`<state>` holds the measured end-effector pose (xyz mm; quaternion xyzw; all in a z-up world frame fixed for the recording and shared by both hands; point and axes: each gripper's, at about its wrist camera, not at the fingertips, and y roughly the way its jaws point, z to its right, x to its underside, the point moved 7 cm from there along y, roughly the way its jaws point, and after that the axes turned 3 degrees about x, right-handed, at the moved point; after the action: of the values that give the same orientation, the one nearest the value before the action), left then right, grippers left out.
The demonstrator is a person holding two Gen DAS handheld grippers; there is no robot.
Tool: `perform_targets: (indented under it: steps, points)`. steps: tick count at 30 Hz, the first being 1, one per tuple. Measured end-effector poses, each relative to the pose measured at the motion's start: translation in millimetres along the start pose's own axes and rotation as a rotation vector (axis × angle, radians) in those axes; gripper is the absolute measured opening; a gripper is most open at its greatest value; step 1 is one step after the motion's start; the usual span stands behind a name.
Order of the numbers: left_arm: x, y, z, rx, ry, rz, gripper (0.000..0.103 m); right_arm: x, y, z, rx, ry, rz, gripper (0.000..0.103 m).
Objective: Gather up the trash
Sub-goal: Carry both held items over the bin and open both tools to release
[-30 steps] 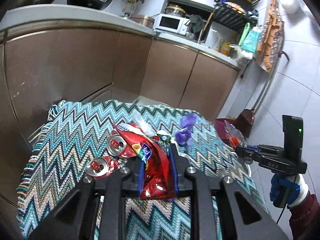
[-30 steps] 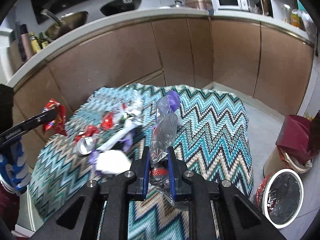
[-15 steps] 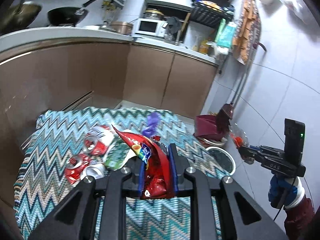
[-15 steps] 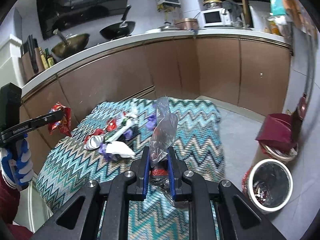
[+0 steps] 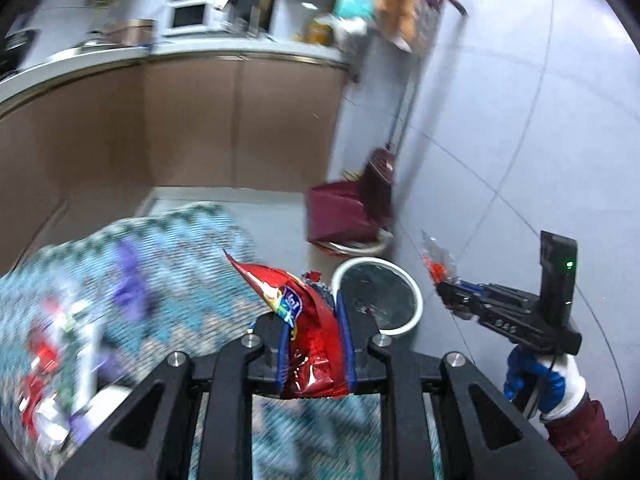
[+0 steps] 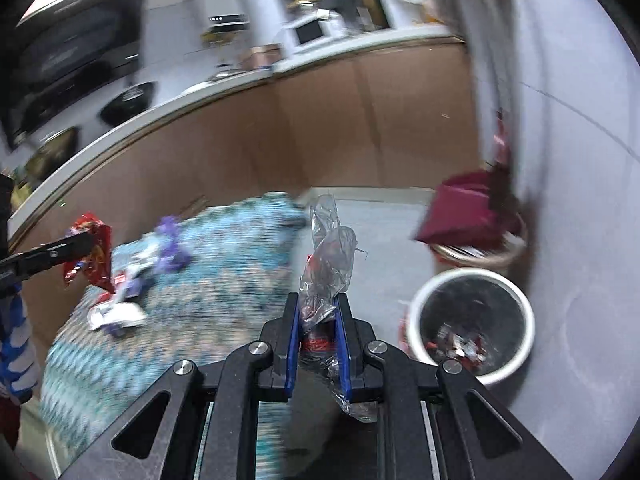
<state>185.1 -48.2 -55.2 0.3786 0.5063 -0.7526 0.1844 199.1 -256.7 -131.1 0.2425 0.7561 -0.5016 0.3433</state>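
My left gripper (image 5: 314,312) is shut on a red snack bag (image 5: 308,320), held above the table's right edge. It also shows at the left of the right wrist view (image 6: 90,248). My right gripper (image 6: 318,312) is shut on a clear plastic wrapper (image 6: 328,264) with red bits inside; the wrapper also shows in the left wrist view (image 5: 438,264). A white-rimmed trash bin (image 6: 472,328) with a black liner stands on the floor to the right, and in the left wrist view (image 5: 380,300) just beyond the snack bag. More trash (image 6: 128,300) lies on the zigzag tablecloth (image 6: 224,264).
A maroon dustpan and broom (image 6: 476,208) lean at the wall behind the bin. Brown kitchen cabinets (image 6: 320,128) run along the back. Crushed cans and wrappers (image 5: 52,360) lie blurred on the cloth at left. A tiled wall (image 5: 520,140) stands to the right.
Both grippers have swung right with their trash, away from the table and toward the bin. The bin now sits closer and larger in both views. Both views are motion-blurred.
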Motion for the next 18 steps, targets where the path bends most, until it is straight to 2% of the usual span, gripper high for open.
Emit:
perform_targets:
  steps: [3,9,13,18]
  points:
    - [-15,62,31,0.038,0.04,-0.068,0.019,7,22,51,0.053,0.102,-0.016,0.015]
    - [-30,187,75,0.086,0.05,-0.191,0.02,13,66,123,0.128,0.194,-0.06,0.016]
    - [-33,257,89,0.095,0.036,-0.25,0.024,13,93,158,0.164,0.224,-0.085,0.018]
    - [-33,314,97,0.089,0.021,-0.288,0.029,16,116,192,0.19,0.267,-0.111,0.018]
